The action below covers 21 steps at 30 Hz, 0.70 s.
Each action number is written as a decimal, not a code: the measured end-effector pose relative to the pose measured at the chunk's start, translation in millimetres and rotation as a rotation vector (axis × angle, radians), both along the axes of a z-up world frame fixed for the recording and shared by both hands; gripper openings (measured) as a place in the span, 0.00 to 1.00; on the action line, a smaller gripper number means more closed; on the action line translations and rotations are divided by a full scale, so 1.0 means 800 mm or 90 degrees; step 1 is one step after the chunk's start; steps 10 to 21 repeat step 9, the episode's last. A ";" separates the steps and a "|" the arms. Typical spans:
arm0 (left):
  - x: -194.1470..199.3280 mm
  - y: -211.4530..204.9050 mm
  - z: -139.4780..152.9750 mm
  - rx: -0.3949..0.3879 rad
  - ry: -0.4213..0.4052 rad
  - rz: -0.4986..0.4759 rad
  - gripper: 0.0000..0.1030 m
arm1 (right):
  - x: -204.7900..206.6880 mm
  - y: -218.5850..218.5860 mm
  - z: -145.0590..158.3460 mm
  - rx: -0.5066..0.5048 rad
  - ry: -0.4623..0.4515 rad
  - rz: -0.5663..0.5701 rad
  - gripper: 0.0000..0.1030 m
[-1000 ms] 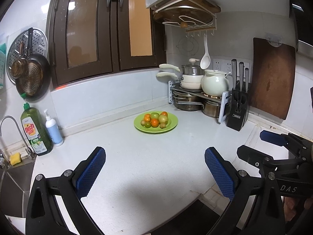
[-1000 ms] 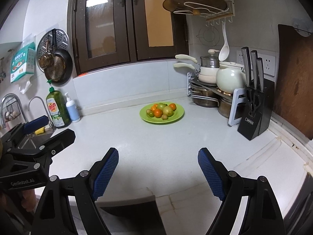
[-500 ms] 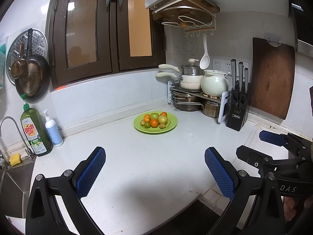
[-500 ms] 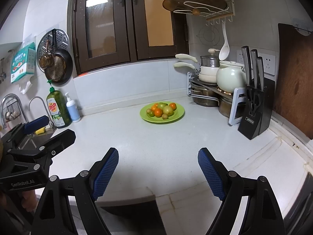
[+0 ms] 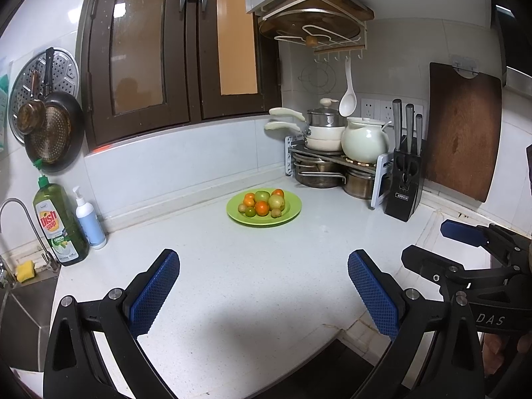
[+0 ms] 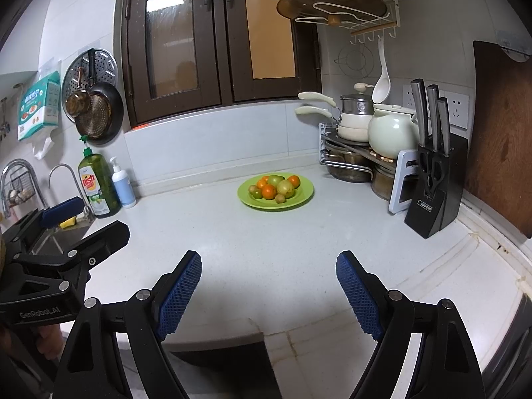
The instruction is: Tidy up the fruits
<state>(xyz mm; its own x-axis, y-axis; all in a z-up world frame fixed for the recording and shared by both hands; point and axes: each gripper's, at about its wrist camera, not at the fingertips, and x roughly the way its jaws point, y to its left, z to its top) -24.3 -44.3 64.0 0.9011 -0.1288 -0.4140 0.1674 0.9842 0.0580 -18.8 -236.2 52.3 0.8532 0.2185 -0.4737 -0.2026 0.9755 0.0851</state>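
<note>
a round, glossy green plate (image 5: 292, 214) sits at the far middle of the speckled white desk (image 5: 232, 276), holding a small heap of smooth round fruits (image 5: 262, 203), orange, green and yellowish. to its right stand a metal rack of steel and cream pots (image 5: 329, 153) and a black knife block (image 5: 404, 186). at far left, a green dish soap bottle (image 5: 60, 226) stands beside a white pump bottle (image 5: 89, 219). the left tool (image 5: 264, 286) and the right tool (image 6: 269, 286) hang over the near desk edge, each with its blue, dimpled pads (image 6: 179, 296) wide apart and nothing between them, well short of the plate.
</note>
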 end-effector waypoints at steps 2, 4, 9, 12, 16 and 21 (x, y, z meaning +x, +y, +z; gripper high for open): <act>0.000 0.000 0.000 0.000 0.000 0.001 1.00 | 0.000 0.000 0.000 0.000 0.001 0.001 0.81; 0.000 0.000 0.000 0.000 0.000 0.001 1.00 | 0.001 0.000 0.000 0.000 0.002 0.001 0.81; 0.001 0.000 0.000 0.000 0.001 0.000 1.00 | 0.006 -0.001 0.000 -0.002 0.004 0.003 0.81; 0.001 0.000 0.000 0.000 0.001 0.000 1.00 | 0.006 -0.001 0.000 -0.002 0.004 0.003 0.81; 0.001 0.000 0.000 0.000 0.001 0.000 1.00 | 0.006 -0.001 0.000 -0.002 0.004 0.003 0.81; 0.001 0.000 0.000 0.000 0.001 0.000 1.00 | 0.006 -0.001 0.000 -0.002 0.004 0.003 0.81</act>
